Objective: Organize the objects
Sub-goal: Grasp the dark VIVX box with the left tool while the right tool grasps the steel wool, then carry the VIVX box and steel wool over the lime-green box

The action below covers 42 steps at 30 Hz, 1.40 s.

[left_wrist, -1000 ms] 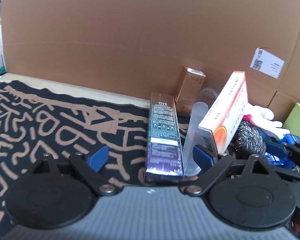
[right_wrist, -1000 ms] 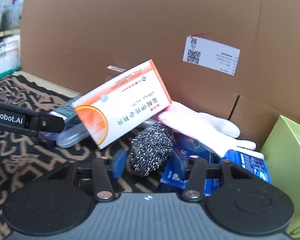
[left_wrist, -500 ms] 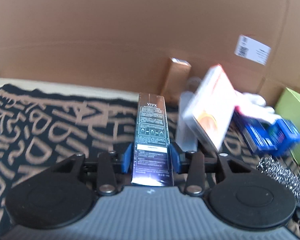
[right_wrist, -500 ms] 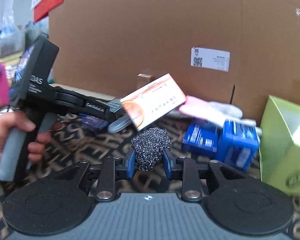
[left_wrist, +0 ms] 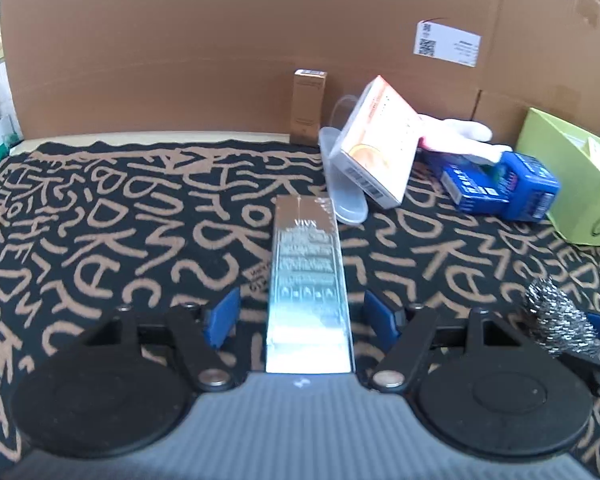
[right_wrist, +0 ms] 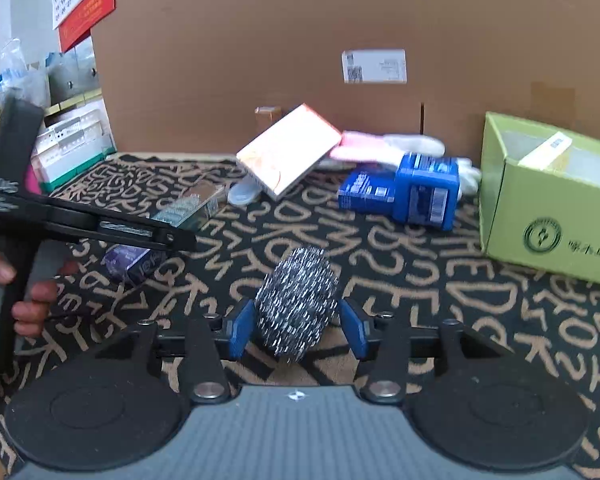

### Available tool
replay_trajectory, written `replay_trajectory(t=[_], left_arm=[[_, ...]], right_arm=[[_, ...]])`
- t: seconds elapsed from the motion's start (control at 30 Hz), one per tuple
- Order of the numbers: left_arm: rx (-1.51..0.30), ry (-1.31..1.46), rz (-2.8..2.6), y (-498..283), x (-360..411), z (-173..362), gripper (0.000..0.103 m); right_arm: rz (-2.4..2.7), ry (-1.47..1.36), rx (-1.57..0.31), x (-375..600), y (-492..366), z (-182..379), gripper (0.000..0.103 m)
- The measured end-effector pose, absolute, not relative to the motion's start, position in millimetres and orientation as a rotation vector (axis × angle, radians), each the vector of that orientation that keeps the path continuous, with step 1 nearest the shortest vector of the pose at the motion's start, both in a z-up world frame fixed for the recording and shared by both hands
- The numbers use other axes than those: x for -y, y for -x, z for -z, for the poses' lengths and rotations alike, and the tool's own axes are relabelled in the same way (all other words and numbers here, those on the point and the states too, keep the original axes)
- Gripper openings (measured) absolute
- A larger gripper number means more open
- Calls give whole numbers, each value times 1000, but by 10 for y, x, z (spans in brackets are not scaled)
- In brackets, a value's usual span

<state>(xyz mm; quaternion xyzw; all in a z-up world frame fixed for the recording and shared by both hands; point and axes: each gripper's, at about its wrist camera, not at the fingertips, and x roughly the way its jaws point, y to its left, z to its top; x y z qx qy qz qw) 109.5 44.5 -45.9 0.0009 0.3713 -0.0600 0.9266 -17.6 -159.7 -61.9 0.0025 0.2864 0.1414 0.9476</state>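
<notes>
Standing open right of the steel wool ball (right_wrist: 298,304), a green box (right_wrist: 548,216) holds a small yellowish carton (right_wrist: 546,154); right hand-held gripper (right_wrist: 298,326) has just been widening, pads clear of the ball between them

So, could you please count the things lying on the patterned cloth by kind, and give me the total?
Boxes: 6 – long shiny box, white and orange box, small brown box, two blue boxes, green box
Steel scourers: 1
Gloves: 1
Clear plastic tubes: 1
Total: 9
</notes>
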Motion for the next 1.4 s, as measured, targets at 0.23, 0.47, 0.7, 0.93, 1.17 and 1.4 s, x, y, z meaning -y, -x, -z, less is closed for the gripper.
replay_trajectory(t=[0.23, 0.47, 0.7, 0.93, 1.17, 1.4], left_arm=[[-762, -36, 104, -1172, -405, 494, 70], [-743, -77, 124, -1187, -343, 494, 38], [-745, -49, 184, -952, -223, 394, 38], [-643, -45, 376, -779, 290, -35, 38], [-554, -75, 599, -789, 1214, -420, 38], [-529, -118, 727, -1032, 2188, -554, 38]], right_arm=[[-294, -13, -591, 1577, 115, 666, 53], [-306, -29, -590, 1520, 60, 735, 45], [-312, -45, -574, 1625, 171, 692, 36], [-232, -88, -476, 2091, 357, 421, 36], [-62, -71, -370, 2708, 472, 132, 36], [146, -31, -299, 3353, 408, -8, 36]])
